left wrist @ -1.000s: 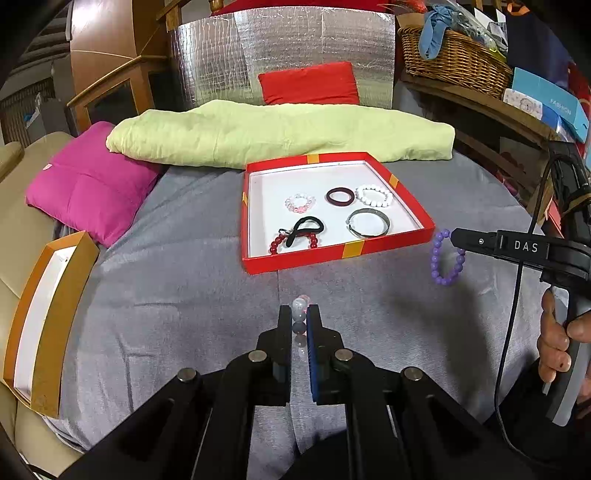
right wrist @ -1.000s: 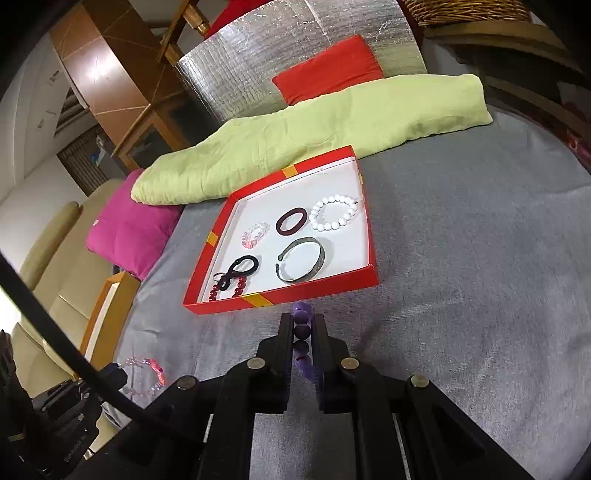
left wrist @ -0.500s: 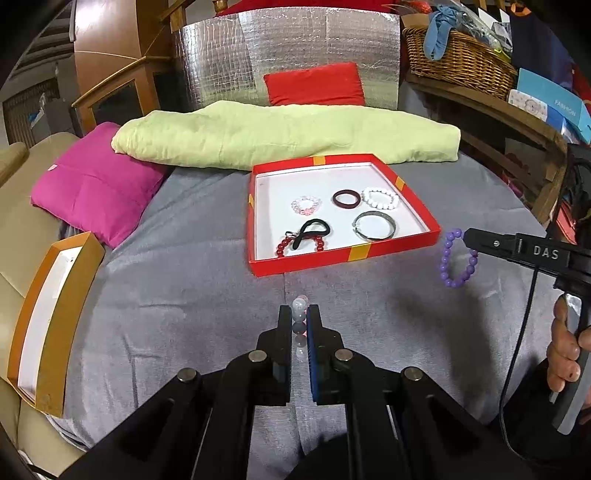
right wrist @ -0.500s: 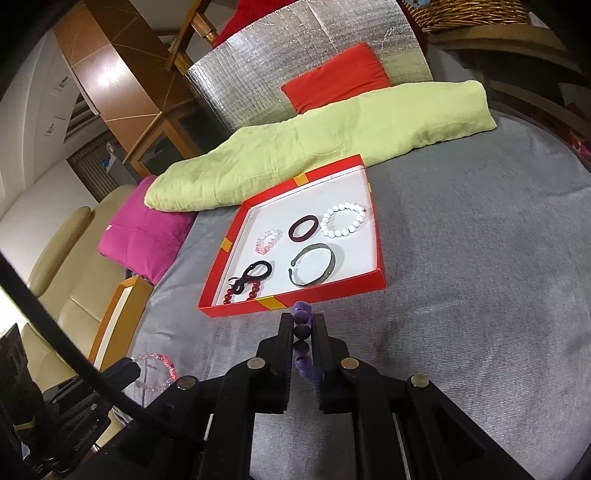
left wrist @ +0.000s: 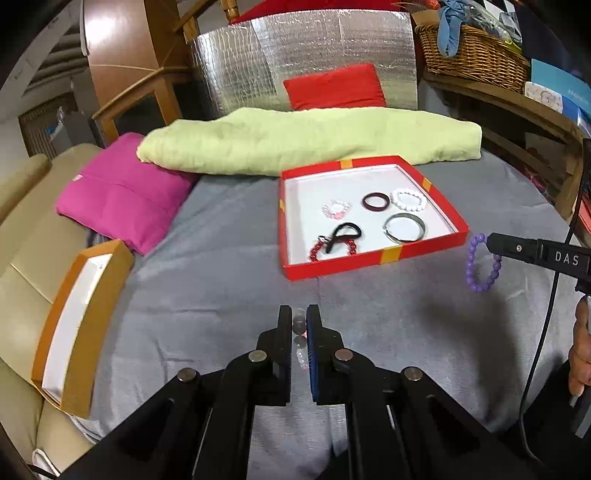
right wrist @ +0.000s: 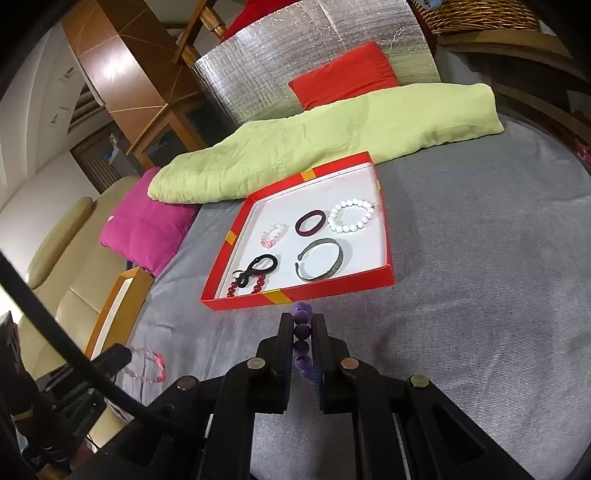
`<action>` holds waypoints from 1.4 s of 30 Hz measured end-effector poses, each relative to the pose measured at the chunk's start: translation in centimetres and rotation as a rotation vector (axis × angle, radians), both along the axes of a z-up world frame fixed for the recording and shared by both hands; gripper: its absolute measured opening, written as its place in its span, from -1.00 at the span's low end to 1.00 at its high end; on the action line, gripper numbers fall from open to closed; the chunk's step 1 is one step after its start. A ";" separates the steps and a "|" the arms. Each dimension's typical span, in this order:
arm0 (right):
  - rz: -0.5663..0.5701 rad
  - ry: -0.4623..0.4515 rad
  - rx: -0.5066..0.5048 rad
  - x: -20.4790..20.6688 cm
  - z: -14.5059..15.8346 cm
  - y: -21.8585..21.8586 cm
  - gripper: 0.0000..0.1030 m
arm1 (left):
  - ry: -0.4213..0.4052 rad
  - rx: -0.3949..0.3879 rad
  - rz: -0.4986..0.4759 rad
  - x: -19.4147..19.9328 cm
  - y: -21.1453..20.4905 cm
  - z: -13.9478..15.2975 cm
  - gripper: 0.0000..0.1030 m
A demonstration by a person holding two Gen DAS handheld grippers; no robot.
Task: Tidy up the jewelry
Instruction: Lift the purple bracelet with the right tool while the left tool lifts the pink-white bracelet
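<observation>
left gripper (left wrist: pixel 299 321) angled down, pinching clear bracelet (left wrist: pixel 300 345); right gripper (right wrist: pixel 303 325) likewise, purple bracelet (right wrist: pixel 303 341)

Clear-pink bracelet (left wrist: pixel 300 343): mostly hidden between the left gripper's fingers (left wrist: pixel 284 332).
Red bead bracelet (right wrist: pixel 246 286): partly behind red tray's (right wrist: pixel 332 290) near wall.
Wicker basket (right wrist: pixel 487 14): cut off above tray.

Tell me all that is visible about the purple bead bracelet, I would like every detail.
The purple bracelet is a loop of round, glossy beads, plastic or stone by their look. The right gripper is shut on it, pinching a few beads between its black fingers, and the rest of the loop hangs free in the air. It touches nothing else. It hangs above the grey cloth, just outside the near right corner of the red tray.
</observation>
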State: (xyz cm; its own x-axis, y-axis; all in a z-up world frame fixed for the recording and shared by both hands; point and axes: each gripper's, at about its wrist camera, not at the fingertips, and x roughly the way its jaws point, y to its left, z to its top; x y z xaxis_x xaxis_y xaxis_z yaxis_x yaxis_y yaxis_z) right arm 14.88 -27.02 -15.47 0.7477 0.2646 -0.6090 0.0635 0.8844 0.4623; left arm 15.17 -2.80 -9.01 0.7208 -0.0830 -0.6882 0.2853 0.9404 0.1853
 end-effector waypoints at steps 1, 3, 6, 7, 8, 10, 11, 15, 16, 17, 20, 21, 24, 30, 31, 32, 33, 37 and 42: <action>0.002 0.000 -0.004 0.0 0.0 0.1 -0.80 | -0.008 0.002 0.004 -0.1 0.1 0.2 -0.85; 0.008 0.000 -0.007 0.0 0.0 0.3 -0.80 | -0.018 0.000 0.009 -0.1 0.4 0.4 -0.85; 0.015 -0.004 -0.018 0.1 0.1 0.8 -0.80 | -0.030 -0.001 0.016 -0.2 0.8 0.7 -0.85; 0.018 -0.005 -0.019 0.1 0.1 0.9 -0.80 | -0.033 -0.001 0.017 -0.2 0.9 0.7 -0.85; 0.022 -0.005 -0.022 0.1 0.1 1.0 -0.80 | -0.034 -0.002 0.017 -0.2 1.0 0.8 -0.85; 0.024 -0.005 -0.033 0.2 0.1 1.3 -0.80 | -0.041 0.000 0.026 -0.2 1.3 0.9 -0.85; 0.026 -0.004 -0.033 0.2 0.0 1.4 -0.80 | -0.044 0.001 0.030 -0.2 1.4 0.9 -0.85; 0.033 -0.001 -0.035 0.3 0.0 1.8 -0.80 | -0.056 0.003 0.062 0.0 2.5 1.1 -0.85; 0.035 -0.001 -0.036 0.4 0.0 1.9 -0.80 | -0.058 0.003 0.067 0.0 2.7 1.1 -0.85; 0.038 0.000 -0.040 0.4 0.0 2.1 -0.80 | -0.060 0.002 0.074 0.0 3.0 1.1 -0.85; 0.047 0.002 -0.047 0.5 -0.1 2.6 -0.80 | -0.061 -0.003 0.096 0.2 3.9 1.2 -0.85; 0.050 0.002 -0.048 0.6 -0.1 2.7 -0.80 | -0.062 -0.005 0.099 0.2 4.1 1.2 -0.85; 0.058 0.006 -0.045 0.7 -0.1 2.9 -0.80 | -0.062 -0.013 0.110 0.3 4.6 1.2 -0.85; 0.056 0.018 -0.041 1.0 -0.4 2.9 -0.80 | -0.069 -0.023 0.119 0.5 5.2 1.3 -0.85; 0.054 0.020 -0.041 1.1 -0.5 2.9 -0.80 | -0.070 -0.024 0.120 0.6 5.3 1.3 -0.85; 0.052 0.023 -0.040 1.1 -0.5 2.9 -0.80 | -0.071 -0.026 0.121 0.6 5.5 1.3 -0.85; 0.052 0.025 -0.040 1.2 -0.6 2.9 -0.80 | -0.070 -0.030 0.122 0.7 5.6 1.3 -0.85; 0.057 0.025 -0.051 1.3 -0.6 3.3 -0.80 | -0.071 -0.036 0.129 1.0 6.0 1.3 -0.85; 0.066 0.031 -0.053 1.6 -0.7 3.8 -0.80 | -0.068 -0.046 0.136 1.4 6.6 1.2 -0.85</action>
State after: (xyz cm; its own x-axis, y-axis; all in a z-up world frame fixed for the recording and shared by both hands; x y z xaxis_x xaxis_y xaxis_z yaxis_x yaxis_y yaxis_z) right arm 16.50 -23.19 -16.17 0.7099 0.2795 -0.6465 0.0179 0.9104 0.4133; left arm 16.52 3.83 -7.78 0.7723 -0.0114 -0.6351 0.1425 0.9774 0.1558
